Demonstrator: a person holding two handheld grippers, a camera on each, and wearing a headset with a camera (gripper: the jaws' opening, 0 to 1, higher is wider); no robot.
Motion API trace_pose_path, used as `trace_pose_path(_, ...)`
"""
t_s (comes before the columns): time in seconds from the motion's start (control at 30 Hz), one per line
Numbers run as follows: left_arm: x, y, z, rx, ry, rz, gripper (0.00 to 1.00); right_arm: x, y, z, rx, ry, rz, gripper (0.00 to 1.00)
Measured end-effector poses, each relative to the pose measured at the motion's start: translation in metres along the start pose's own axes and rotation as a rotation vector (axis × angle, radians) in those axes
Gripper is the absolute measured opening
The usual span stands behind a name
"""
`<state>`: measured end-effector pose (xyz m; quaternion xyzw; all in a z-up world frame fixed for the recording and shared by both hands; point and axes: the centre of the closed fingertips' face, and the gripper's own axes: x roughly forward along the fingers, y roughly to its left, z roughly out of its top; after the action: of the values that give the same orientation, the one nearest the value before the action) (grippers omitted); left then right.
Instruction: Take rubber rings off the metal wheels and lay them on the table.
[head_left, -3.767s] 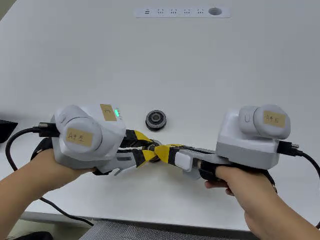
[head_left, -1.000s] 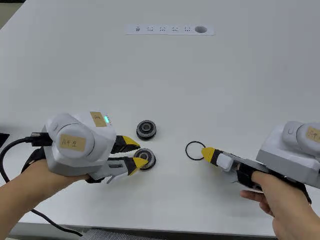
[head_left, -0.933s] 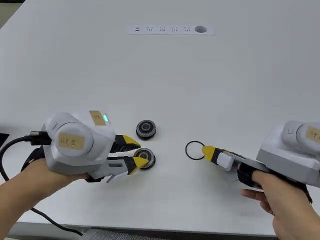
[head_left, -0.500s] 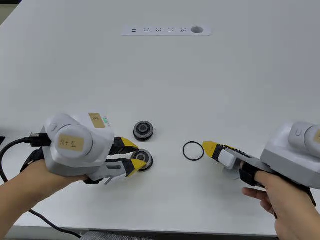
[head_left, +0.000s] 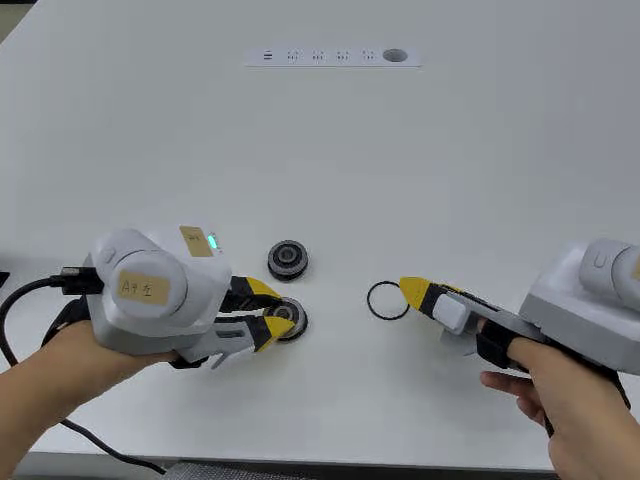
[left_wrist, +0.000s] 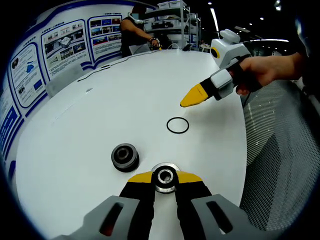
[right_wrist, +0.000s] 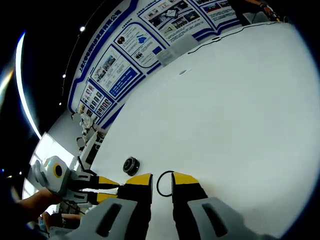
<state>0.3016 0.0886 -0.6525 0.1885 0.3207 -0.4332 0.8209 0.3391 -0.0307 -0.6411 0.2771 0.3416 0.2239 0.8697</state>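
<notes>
My left gripper (head_left: 270, 310) is shut on a small metal wheel (head_left: 290, 319) with a silvery rim, which rests at the table surface; in the left gripper view the wheel (left_wrist: 165, 176) sits between the yellow tips. A second, darker wheel (head_left: 288, 259) stands free just beyond it. A thin black rubber ring (head_left: 387, 300) lies flat on the white table. My right gripper (head_left: 413, 291) hovers right beside the ring, its jaws a little apart and holding nothing. In the right gripper view the ring (right_wrist: 159, 184) lies on the table past the tips.
A white power strip (head_left: 330, 56) lies at the far side of the table. A black cable (head_left: 30, 290) runs from the left gripper off the left edge. The table's near edge (head_left: 300, 462) is close below the hands. Posters (right_wrist: 125, 60) line the wall behind.
3.8 s ago both grippers met at the wheel. Now the right one is off to the right and the ring lies on the table. Over the last second almost nothing moved.
</notes>
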Motion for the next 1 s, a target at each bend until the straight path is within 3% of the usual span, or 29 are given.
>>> trace_pose_path(0.13,0.0,-0.001,0.0,0.007,0.002,-0.002,0.16,0.0,0.005,0.0,0.0,-0.002,0.018,0.15)
trace_pose_path(0.43,0.0,-0.002,-0.001,0.019,0.014,-0.009,0.14,0.005,0.031,-0.001,-0.018,0.007,0.114,0.16)
trace_pose_path(0.47,0.0,-0.002,-0.001,0.019,0.014,-0.009,0.14,0.005,0.035,0.0,-0.024,0.003,0.136,0.16)
trace_pose_path(0.57,0.001,-0.001,-0.001,0.021,0.017,-0.011,0.14,0.004,0.059,0.001,-0.016,-0.011,0.273,0.16)
trace_pose_path(0.63,0.001,-0.002,-0.001,0.029,0.02,-0.014,0.14,0.004,0.071,-0.001,-0.018,0.001,0.332,0.23)
trace_pose_path(0.7,0.001,-0.002,-0.001,0.024,0.022,-0.016,0.14,0.006,0.078,-0.004,-0.055,0.008,0.352,0.3)
trace_pose_path(0.8,0.001,-0.002,-0.001,0.029,0.028,-0.02,0.14,0.009,0.085,-0.012,-0.05,0.036,0.377,0.36)
trace_pose_path(0.9,0.001,-0.002,-0.001,0.033,0.031,-0.027,0.14,0.012,0.087,-0.026,-0.057,0.092,0.38,0.42)
trace_pose_path(1.0,0.001,-0.003,0.0,0.037,0.038,-0.034,0.13,0.014,0.088,-0.033,-0.06,0.105,0.385,0.46)
